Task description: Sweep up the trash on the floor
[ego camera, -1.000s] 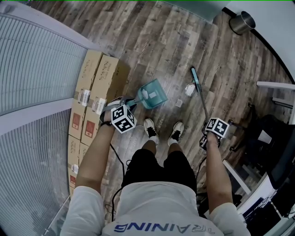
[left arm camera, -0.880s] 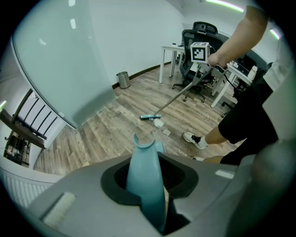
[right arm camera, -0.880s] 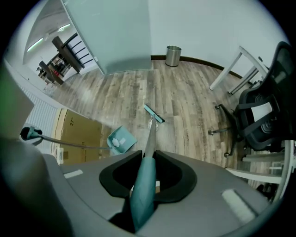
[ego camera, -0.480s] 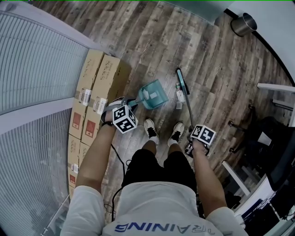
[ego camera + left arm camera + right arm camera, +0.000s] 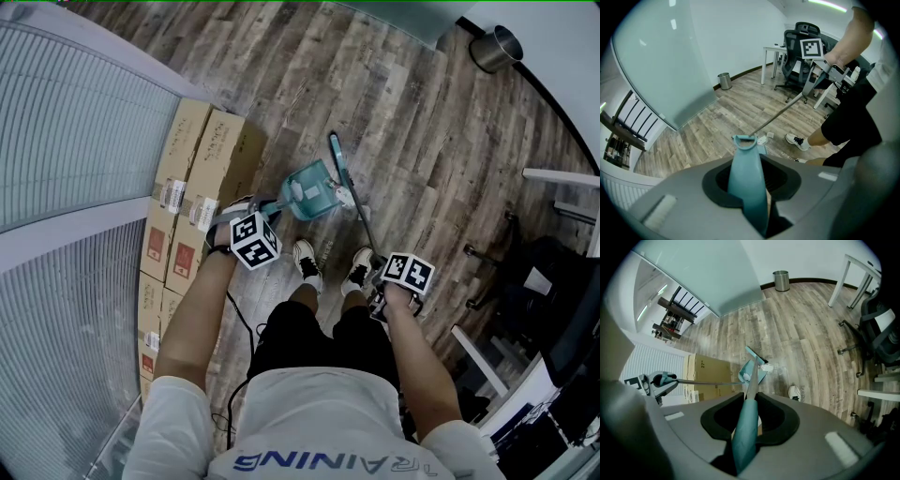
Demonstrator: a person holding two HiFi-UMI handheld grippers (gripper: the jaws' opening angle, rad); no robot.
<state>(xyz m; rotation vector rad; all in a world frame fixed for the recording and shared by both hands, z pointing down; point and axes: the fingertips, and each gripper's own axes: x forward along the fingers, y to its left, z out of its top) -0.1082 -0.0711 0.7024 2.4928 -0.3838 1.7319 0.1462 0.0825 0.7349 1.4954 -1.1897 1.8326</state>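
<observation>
Head view: the left claw [image 5: 257,219] pinches the handle of the teal dustpan [image 5: 309,191]. The pan rests on the wooden floor [image 5: 422,131] at twelve o'clock from the person's shoes, with cardboard boxes [image 5: 202,178] at its nine. The right claw [image 5: 382,281] grips the broom [image 5: 337,157], whose head lies along the pan's three o'clock edge with white trash [image 5: 347,197] beside it.

Left gripper view: the jaws are clamped on the pan's teal handle.

Right gripper view: the jaws are clamped on the broom's teal grip, and the trash sits at the pan's mouth.
</observation>
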